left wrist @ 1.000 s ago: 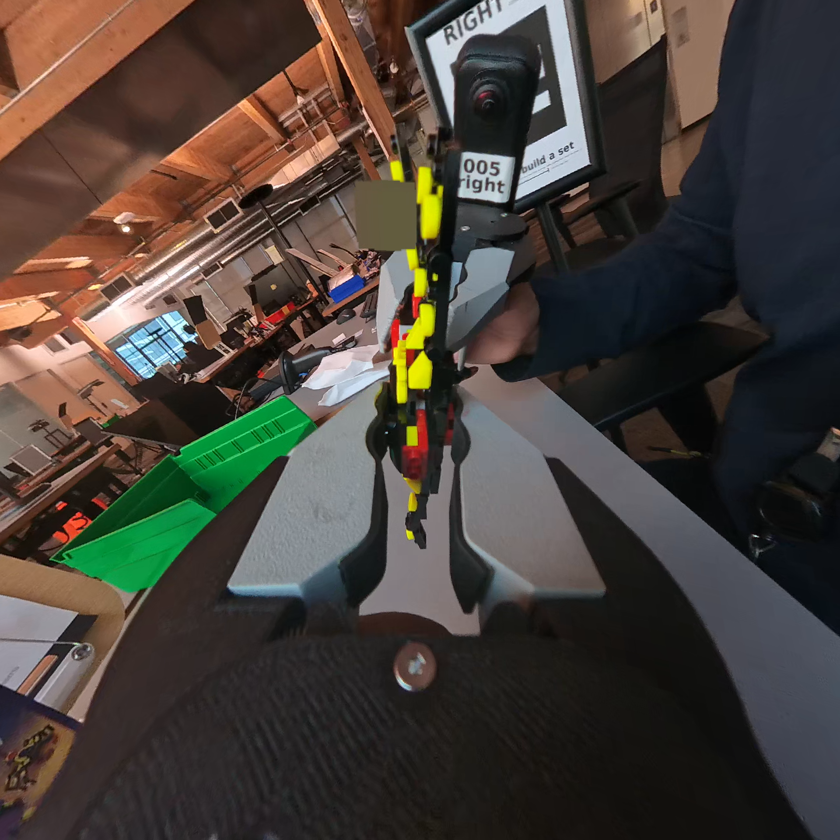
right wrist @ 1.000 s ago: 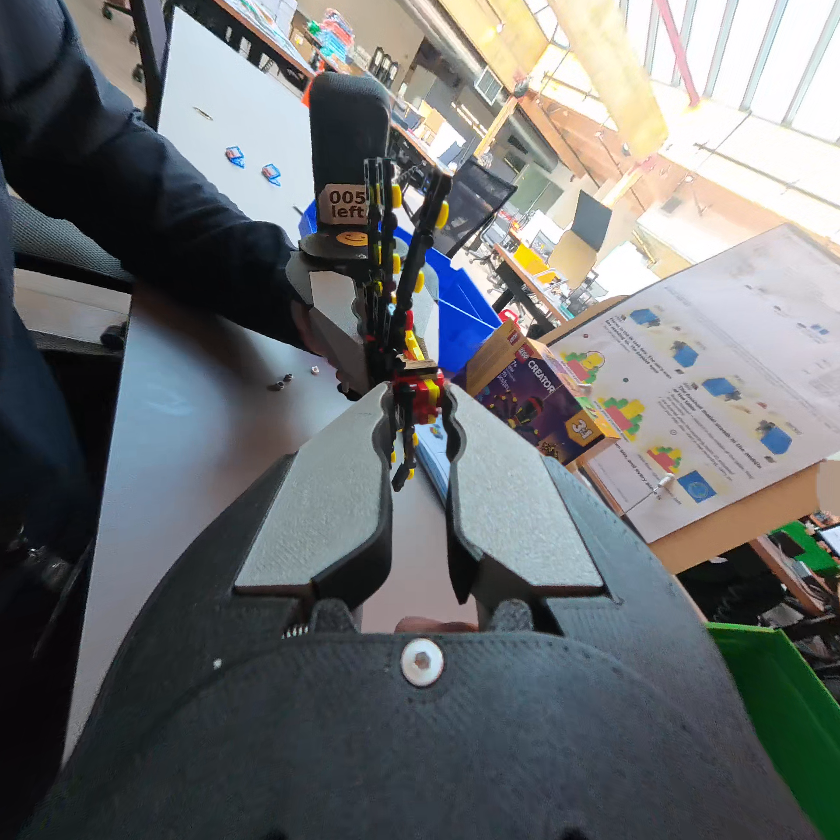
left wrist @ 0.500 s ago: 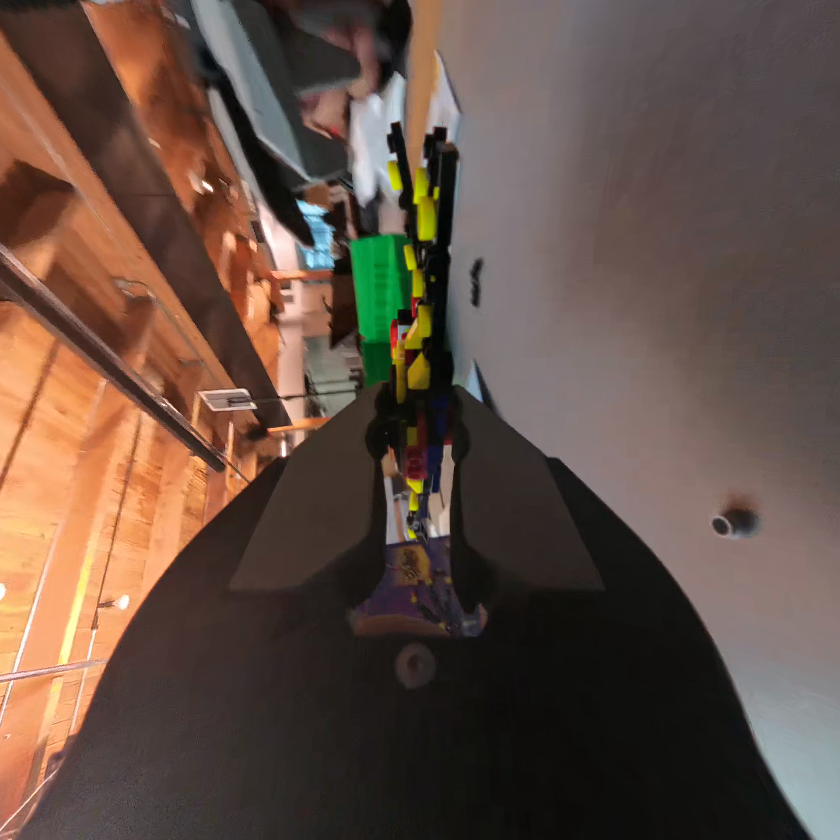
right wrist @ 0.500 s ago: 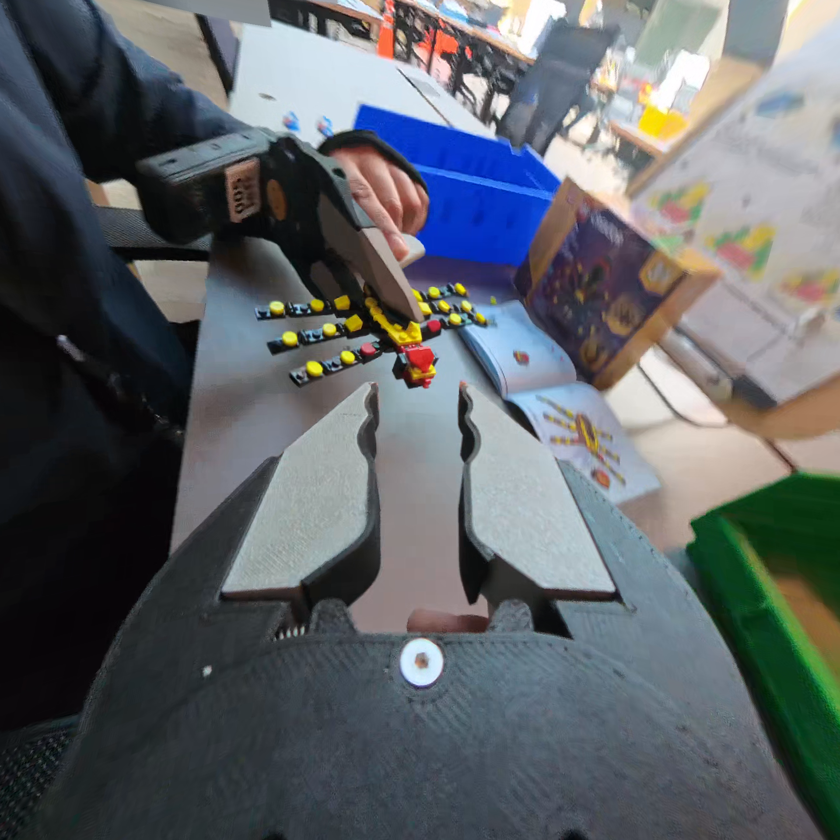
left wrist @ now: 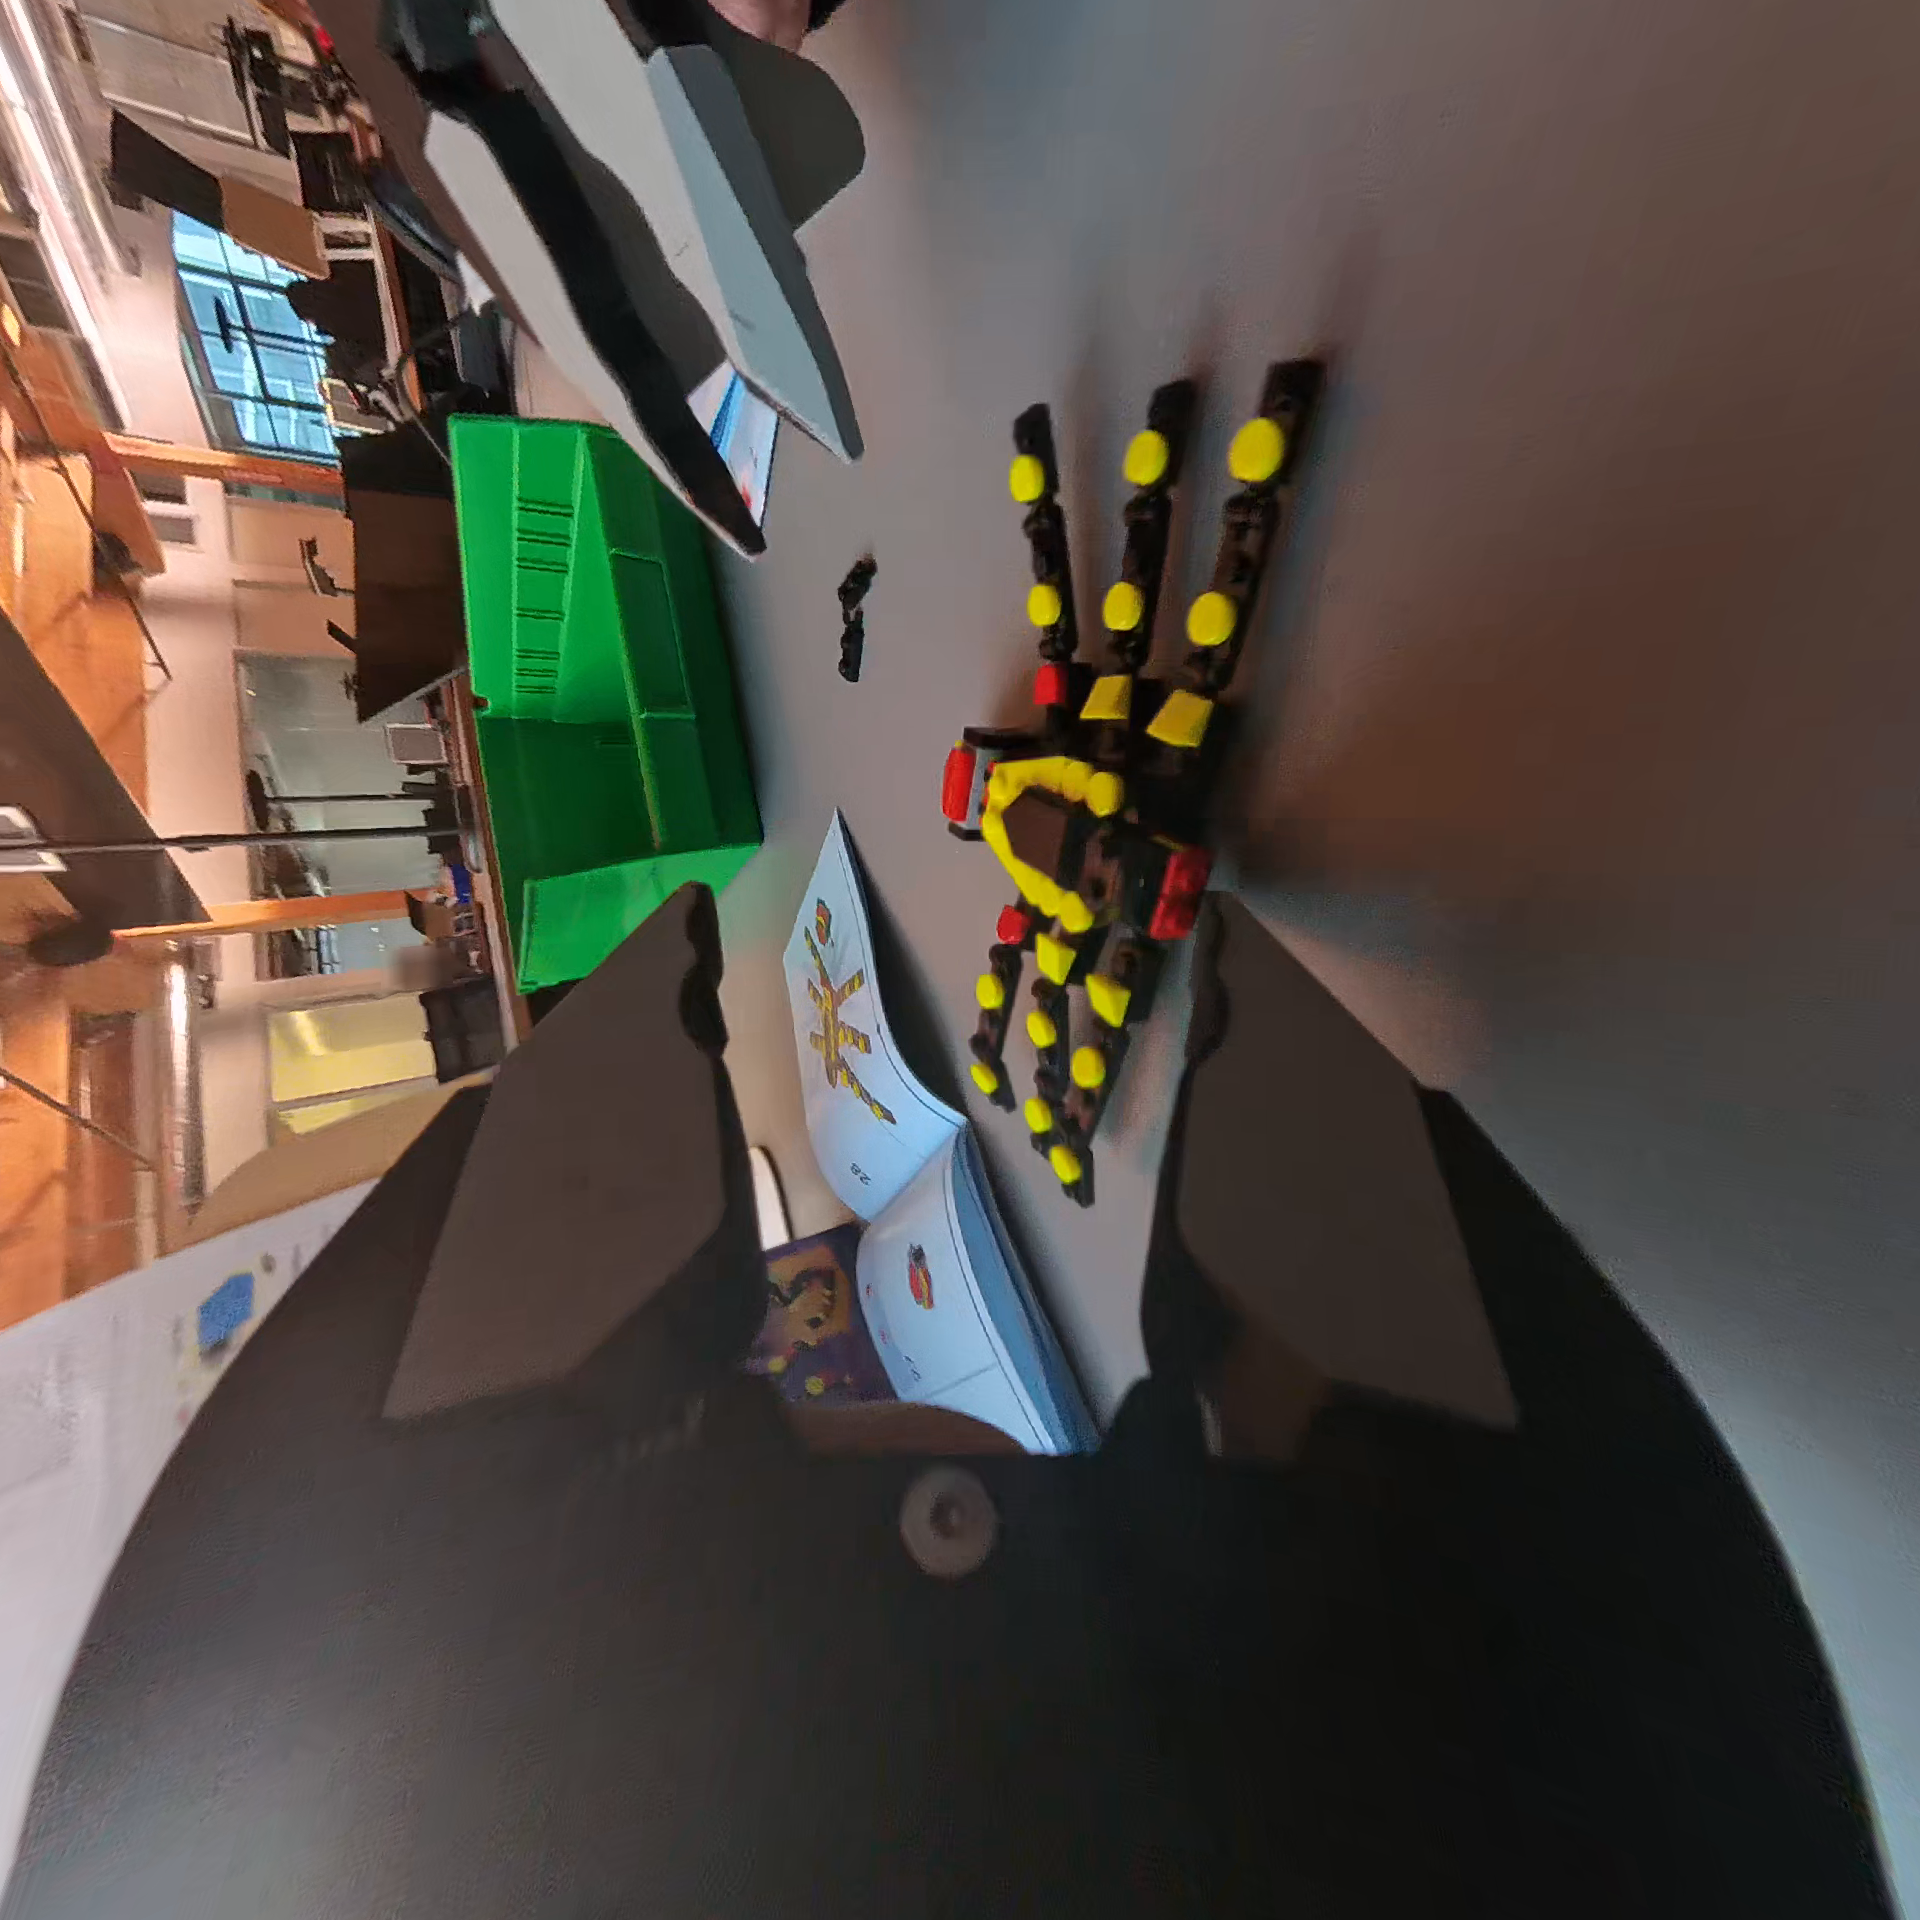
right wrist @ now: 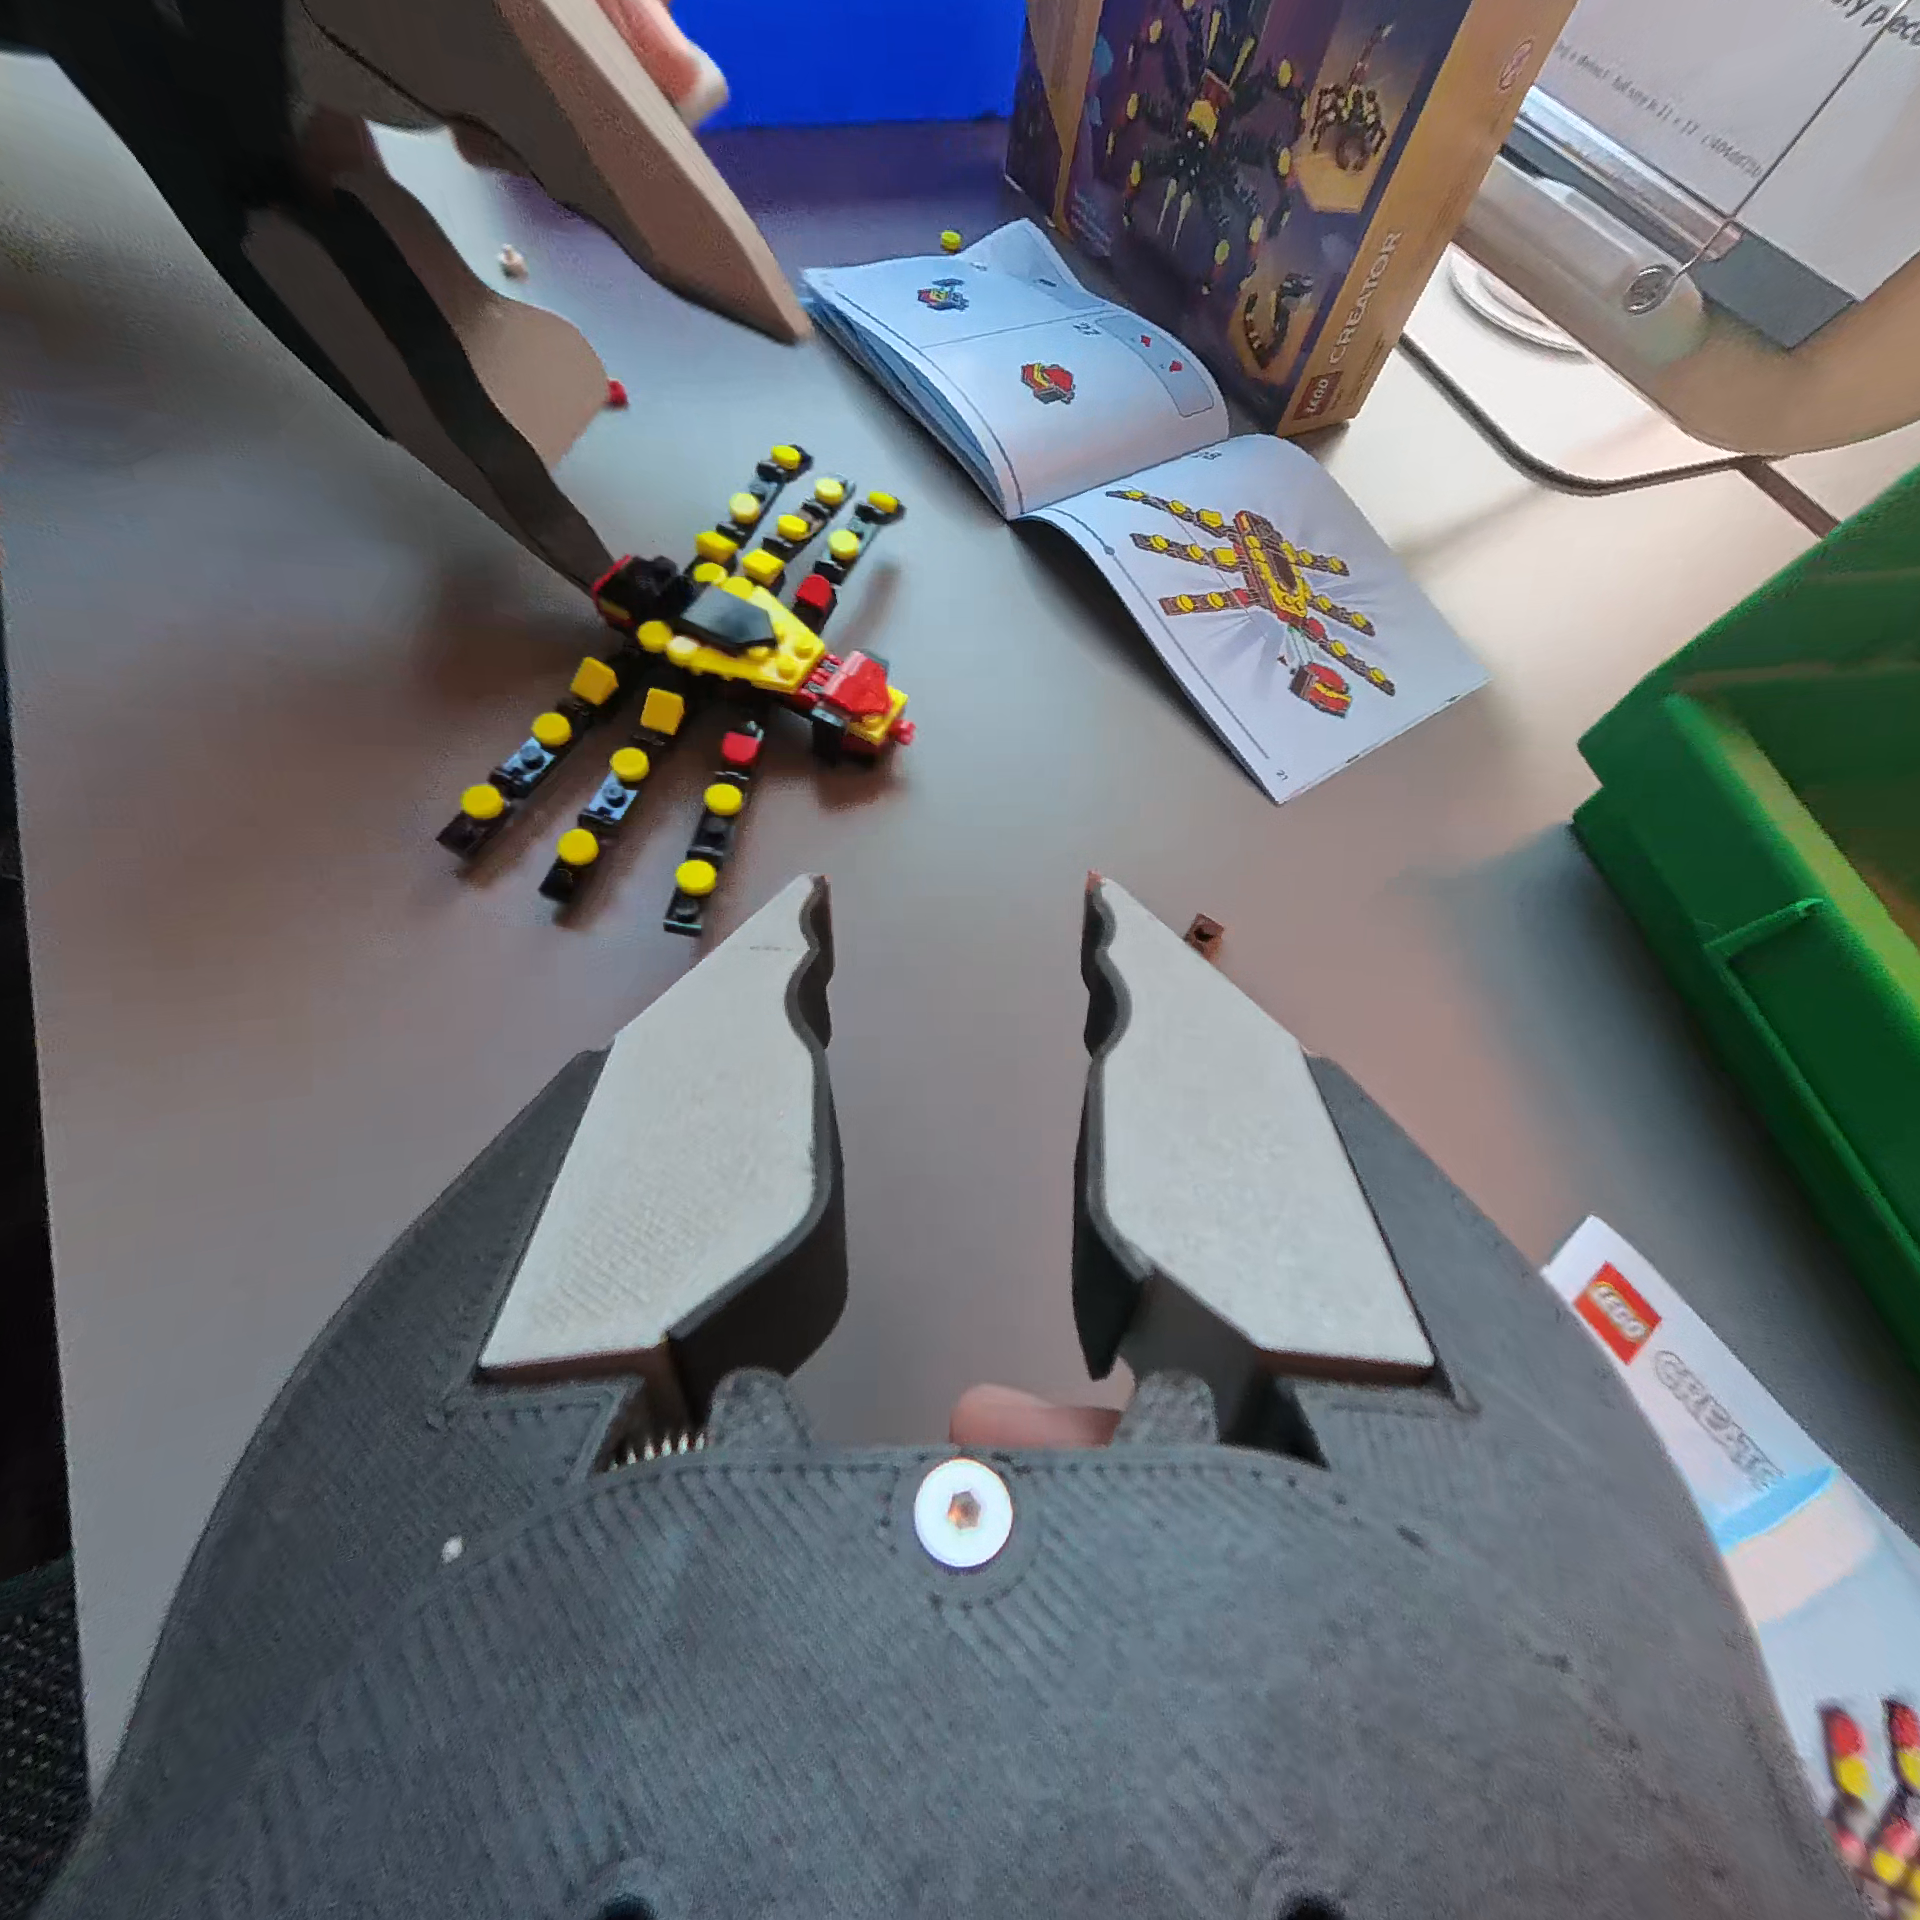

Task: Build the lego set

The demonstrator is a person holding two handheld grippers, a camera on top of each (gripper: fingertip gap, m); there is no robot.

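Lying flat on table (right wrist: 1039, 831) now, spider (right wrist: 707, 665) released; both grippers spread wide, empty.

Warm daylight, soft shadows – wide-angle bending at edges (left view dim, motion-blurred)

Green bin (right wrist: 1766, 831) and second booklet (right wrist: 1745, 1475) cropped at right edge; background workshop blurred.

My grey table (right wrist: 1039, 810) is matte and evenly lit. Past its far edge I see a workshop: orange timber beams (left wrist: 62, 499), a gridded window (left wrist: 249, 353) showing blue daylight, dark desks (left wrist: 400, 582) and exposed ducting.
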